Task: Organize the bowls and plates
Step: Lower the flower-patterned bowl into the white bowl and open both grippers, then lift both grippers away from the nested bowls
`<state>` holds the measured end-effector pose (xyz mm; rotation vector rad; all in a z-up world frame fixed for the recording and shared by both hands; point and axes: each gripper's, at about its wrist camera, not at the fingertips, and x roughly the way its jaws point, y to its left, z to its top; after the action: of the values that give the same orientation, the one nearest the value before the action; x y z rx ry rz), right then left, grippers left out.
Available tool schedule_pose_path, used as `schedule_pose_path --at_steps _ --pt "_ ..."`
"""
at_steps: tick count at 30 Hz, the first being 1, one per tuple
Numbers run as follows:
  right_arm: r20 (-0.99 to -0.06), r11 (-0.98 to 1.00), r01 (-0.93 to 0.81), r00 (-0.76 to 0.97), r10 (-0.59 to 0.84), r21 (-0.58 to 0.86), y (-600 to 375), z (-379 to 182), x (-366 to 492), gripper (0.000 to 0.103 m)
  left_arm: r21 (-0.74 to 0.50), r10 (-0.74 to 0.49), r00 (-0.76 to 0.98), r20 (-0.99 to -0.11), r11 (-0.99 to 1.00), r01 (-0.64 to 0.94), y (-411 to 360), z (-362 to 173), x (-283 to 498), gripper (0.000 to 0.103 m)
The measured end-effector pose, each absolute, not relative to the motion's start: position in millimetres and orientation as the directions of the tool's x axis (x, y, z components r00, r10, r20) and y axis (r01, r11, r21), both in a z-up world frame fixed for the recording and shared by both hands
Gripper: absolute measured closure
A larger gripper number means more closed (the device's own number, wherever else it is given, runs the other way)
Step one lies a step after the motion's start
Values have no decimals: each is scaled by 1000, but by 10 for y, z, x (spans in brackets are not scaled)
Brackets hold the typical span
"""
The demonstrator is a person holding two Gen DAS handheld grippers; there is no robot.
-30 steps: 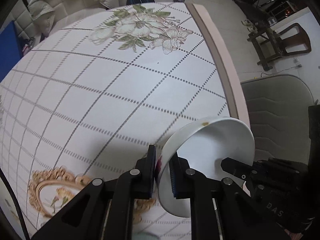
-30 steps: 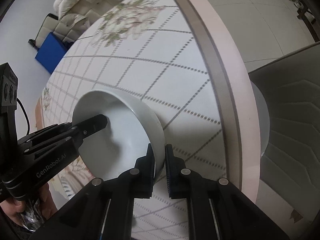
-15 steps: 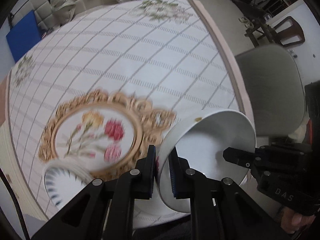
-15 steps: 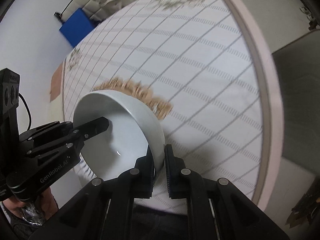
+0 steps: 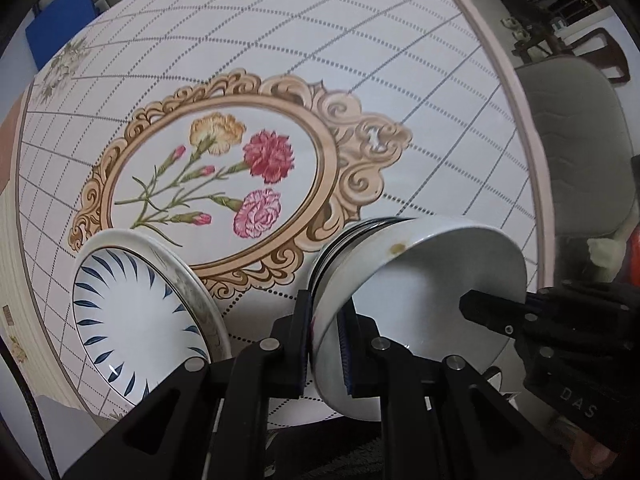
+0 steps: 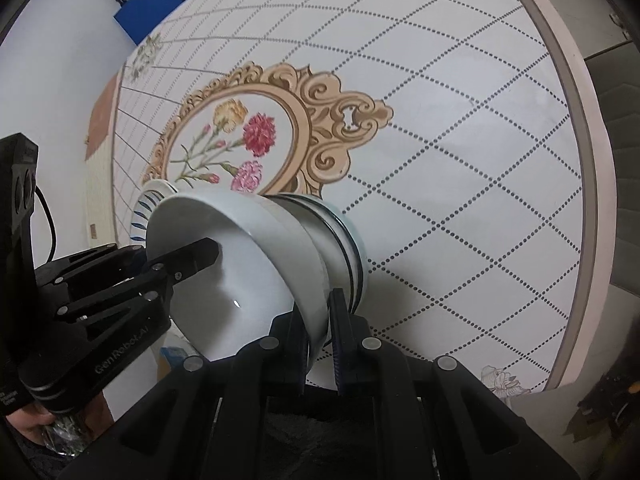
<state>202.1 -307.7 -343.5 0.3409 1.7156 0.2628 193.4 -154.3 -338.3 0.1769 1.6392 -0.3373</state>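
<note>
A white bowl (image 5: pixel 436 292) was pinched on its rim from two sides. The left gripper (image 5: pixel 325 344) was squeezed on one side of the rim, and the right gripper (image 6: pixel 319 330) was squeezed on the other side. The bowl was tilted and was held over the near part of the surface (image 5: pixel 420 80), by its flower picture. Another bowl with dark rings (image 6: pixel 344 240) was seen right behind it. A plate with blue leaves (image 5: pixel 132 312) was lying on the surface, just to the left.
</note>
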Motion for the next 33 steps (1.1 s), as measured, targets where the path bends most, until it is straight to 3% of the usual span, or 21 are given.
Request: schedule_pose_path --at_steps 20,24,30,32,33 --pt "-917 953 138 -268 297 268 -2987 -3645 2118 91 -82 -26 -168 -985 940 331 -1644 -3617 1957 91" --pt "-920 962 130 -287 267 238 -2977 -3631 2109 71 -68 -16 -157 -988 940 334 -1634 -3597 1972 91" --pt "-926 970 96 -289 241 222 -2941 -3606 2065 67 -64 -20 -140 -990 946 318 -1559 -3534 1950 89" --pt "-941 978 66 -266 208 198 -2919 -3542 2041 51 -50 -15 -113 -993 947 319 -1546 -3459 1913 89" --pt "-948 981 53 -252 195 187 -2906 -3509 2037 36 -43 -11 -100 -995 947 318 -1538 -3424 1893 90"
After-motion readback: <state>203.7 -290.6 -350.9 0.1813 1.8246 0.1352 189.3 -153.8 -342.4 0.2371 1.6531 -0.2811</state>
